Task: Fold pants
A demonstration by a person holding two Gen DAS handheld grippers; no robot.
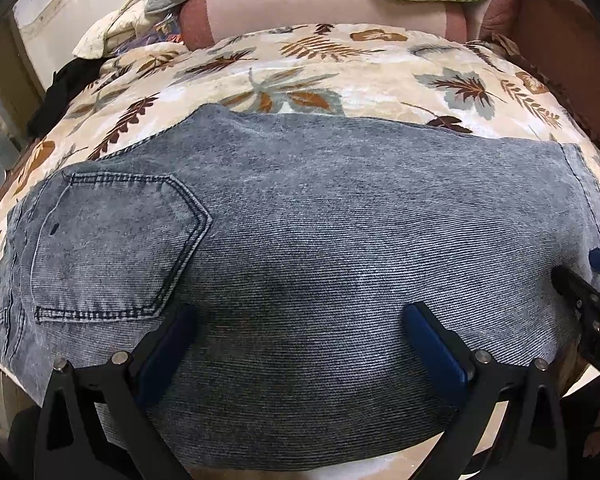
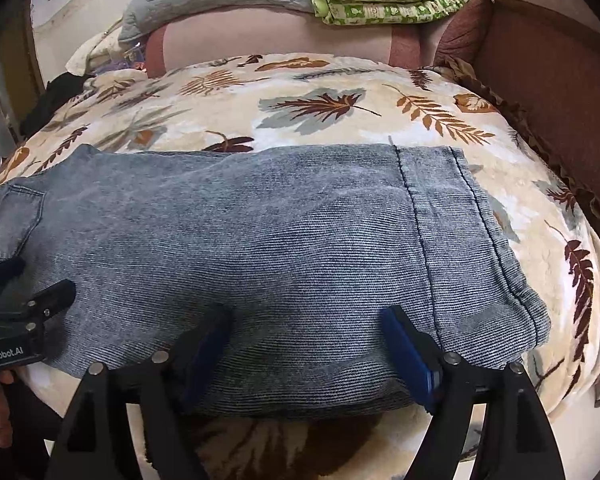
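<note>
Right wrist view is showing both grippers (image 2: 306, 344) (image 1: 300, 334) hovering released over soft, heavyish folded pants (image 2: 260, 232), best gripped at the near edge.

Black hand-held gripper (image 1: 300, 320), blue finger pads (image 1: 436, 344); silver screws; white "GenRobot.AI" lettering

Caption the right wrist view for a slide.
Open right gripper over folded jeans on a leaf-print blanket.
</note>
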